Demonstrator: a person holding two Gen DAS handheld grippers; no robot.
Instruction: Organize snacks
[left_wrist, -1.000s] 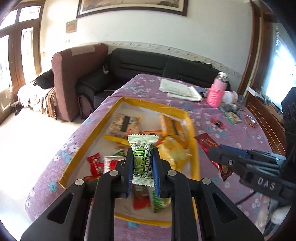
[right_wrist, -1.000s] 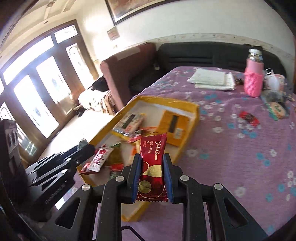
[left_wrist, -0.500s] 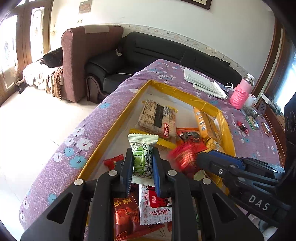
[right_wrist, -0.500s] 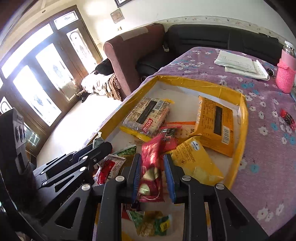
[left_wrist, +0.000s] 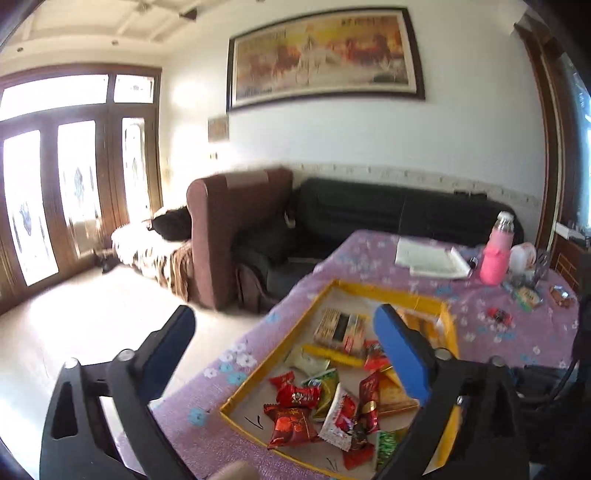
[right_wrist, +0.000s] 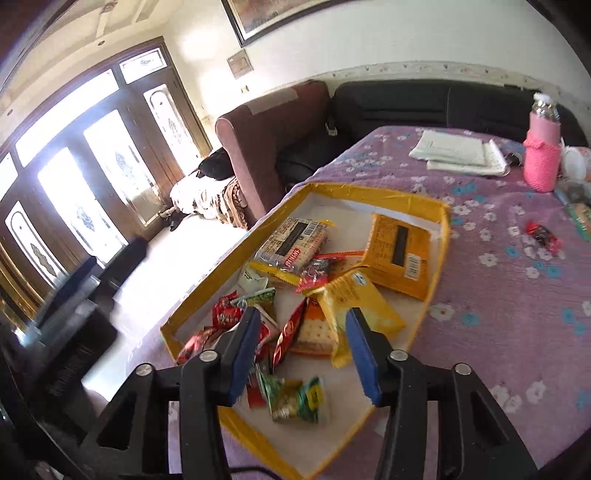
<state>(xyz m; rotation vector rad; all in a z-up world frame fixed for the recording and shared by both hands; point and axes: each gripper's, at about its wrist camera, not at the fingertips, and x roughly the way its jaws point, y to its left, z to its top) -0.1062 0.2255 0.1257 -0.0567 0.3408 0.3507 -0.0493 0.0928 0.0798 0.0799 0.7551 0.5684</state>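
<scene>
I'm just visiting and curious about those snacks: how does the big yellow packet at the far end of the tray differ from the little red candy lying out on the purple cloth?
The yellow packet is large, flat and rectangular with a black stripe; the red candy is tiny and crinkly. The packet lies inside the yellow-rimmed tray, leaning on other snacks; the candy sits alone on the tablecloth, outside the tray. Neither is held by a gripper.
</scene>
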